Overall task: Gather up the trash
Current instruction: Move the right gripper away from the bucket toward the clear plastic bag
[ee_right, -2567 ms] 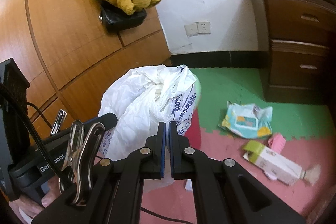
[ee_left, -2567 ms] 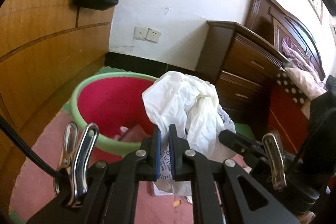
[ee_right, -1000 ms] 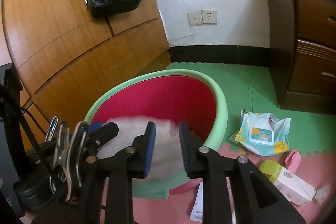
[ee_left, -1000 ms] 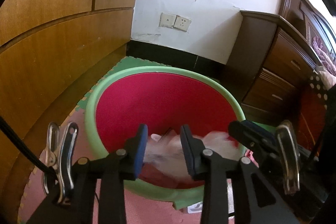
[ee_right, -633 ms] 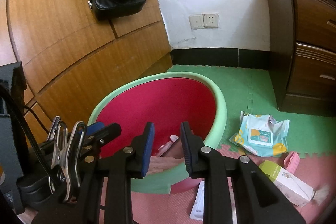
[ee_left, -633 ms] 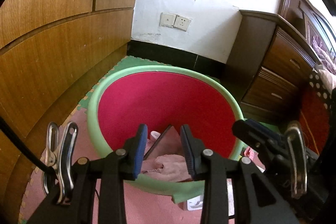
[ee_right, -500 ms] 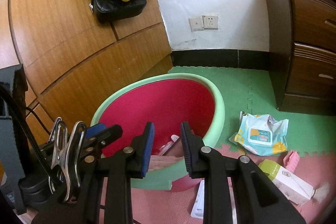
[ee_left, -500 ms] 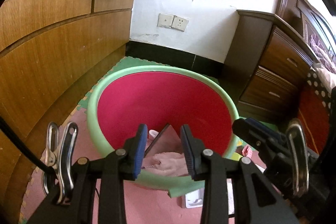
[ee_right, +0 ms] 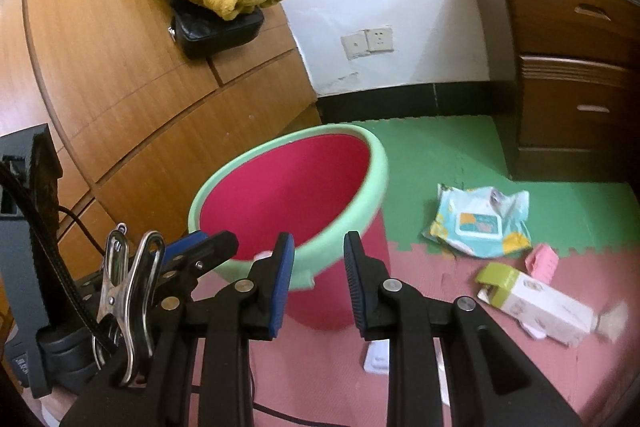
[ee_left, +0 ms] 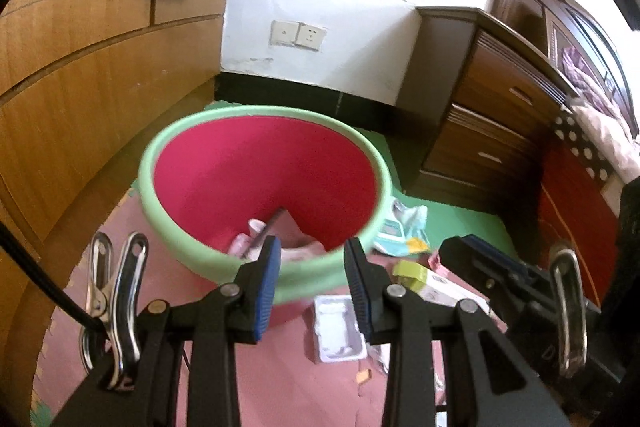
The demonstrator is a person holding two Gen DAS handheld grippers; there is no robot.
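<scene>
Near rim of the bin (ee_left: 224, 263) is hiding most of the pinkish trash (ee_left: 276, 235) inside, the right wrist view's edge is blurring the carton (ee_right: 536, 301) end, and the left gripper's finger (ee_left: 362, 291) is partly covering the white tray (ee_left: 338, 327).

Bin (ee_right: 352, 219) on floor mat (ee_right: 440, 147), wipes pack (ee_right: 480, 227) and carton (ee_right: 536, 303) to its right

Our left gripper (ee_left: 314, 281) and right gripper (ee_right: 319, 277) look the same: matte black angular linkages, round silver pivot screws, ribbed blue pads (ee_left: 266, 285) on the inner finger faces. We've got a shiny steel spring clamp (ee_left: 114, 311) clipped alongside, plus a thick black cable (ee_right: 48, 255).
</scene>
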